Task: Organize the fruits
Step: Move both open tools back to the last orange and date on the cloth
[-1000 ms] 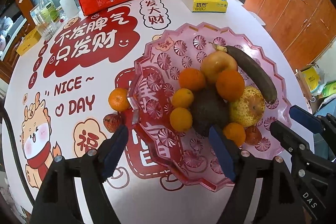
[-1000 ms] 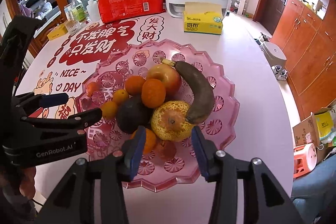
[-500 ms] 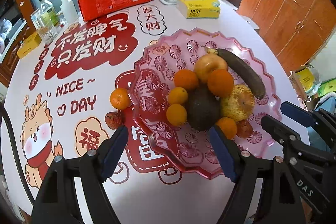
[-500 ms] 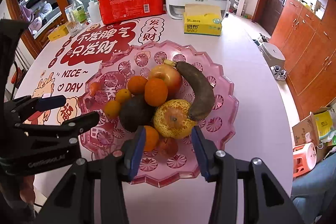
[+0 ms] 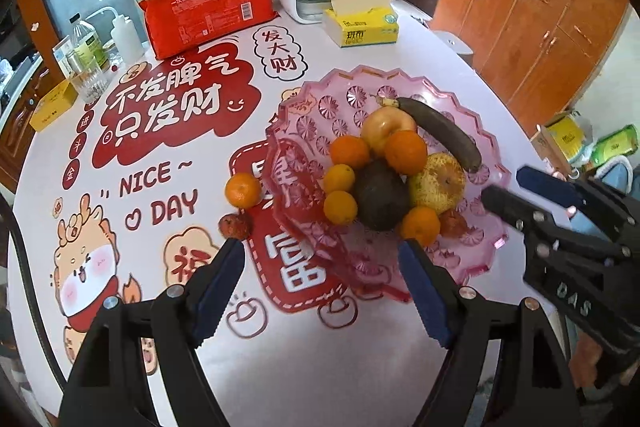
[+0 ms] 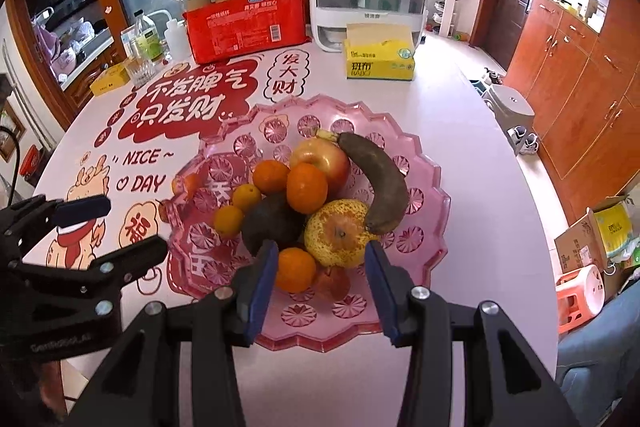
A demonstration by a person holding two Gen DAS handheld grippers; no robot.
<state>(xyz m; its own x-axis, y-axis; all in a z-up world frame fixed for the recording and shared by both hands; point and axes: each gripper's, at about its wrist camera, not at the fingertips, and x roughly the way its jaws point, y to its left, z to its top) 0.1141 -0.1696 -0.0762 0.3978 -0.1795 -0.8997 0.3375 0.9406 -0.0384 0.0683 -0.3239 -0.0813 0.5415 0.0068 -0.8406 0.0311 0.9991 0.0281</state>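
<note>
Pink fruit tray (image 6: 424, 227) heaped with oranges, apple (image 6: 322, 157), blackened banana (image 6: 380, 179), right claw (image 6: 320, 287) open above near rim

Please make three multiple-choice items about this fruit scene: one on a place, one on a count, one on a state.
1. Where does the blackened banana lie?
A. in the pink plastic tray
B. on the bare tablecloth
C. on the yellow tissue box

2. How many fruits lie on the printed tablecloth outside the tray?
A. none
B. two
C. five

3. How is the left gripper?
A. shut on an apple
B. shut on the tray's rim
C. open, empty

Answers: 1 A, it rests against the fruit pile; 2 B, a small orange mandarin and a reddish lychee; 3 C, nothing sits between its fingers.
</note>
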